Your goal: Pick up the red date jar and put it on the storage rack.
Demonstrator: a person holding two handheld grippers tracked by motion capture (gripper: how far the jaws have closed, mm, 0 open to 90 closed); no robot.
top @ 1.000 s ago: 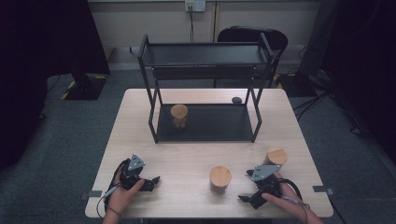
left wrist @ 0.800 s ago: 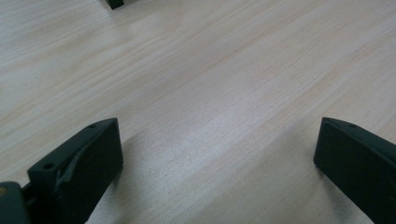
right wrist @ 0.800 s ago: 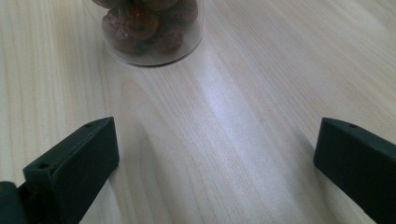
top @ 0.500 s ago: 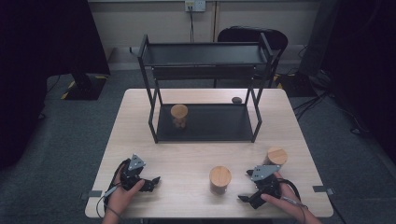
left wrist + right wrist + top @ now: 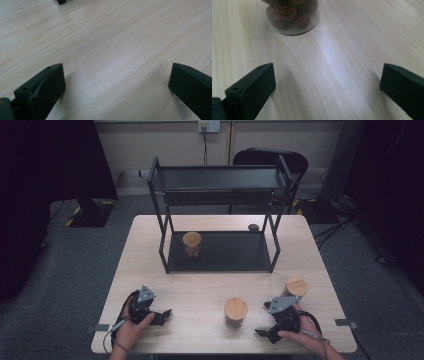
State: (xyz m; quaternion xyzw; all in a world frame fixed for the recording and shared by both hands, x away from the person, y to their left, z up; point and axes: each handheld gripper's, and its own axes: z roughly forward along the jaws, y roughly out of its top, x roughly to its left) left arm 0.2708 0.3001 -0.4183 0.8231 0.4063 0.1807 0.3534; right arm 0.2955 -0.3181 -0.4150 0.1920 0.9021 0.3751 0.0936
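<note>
Right hand-held gripper (image 5: 328,85) agape, dates jar (image 5: 293,15) ahead

Clear jar (image 5: 235,312), round wooden lid on, dark brown fruit inside; upright on bench (image 5: 200,295), near front edge.

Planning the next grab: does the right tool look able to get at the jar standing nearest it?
Probably yes. The right tool is open, and bare table lies between its jaws and the jar just ahead; nothing stands between.
</note>
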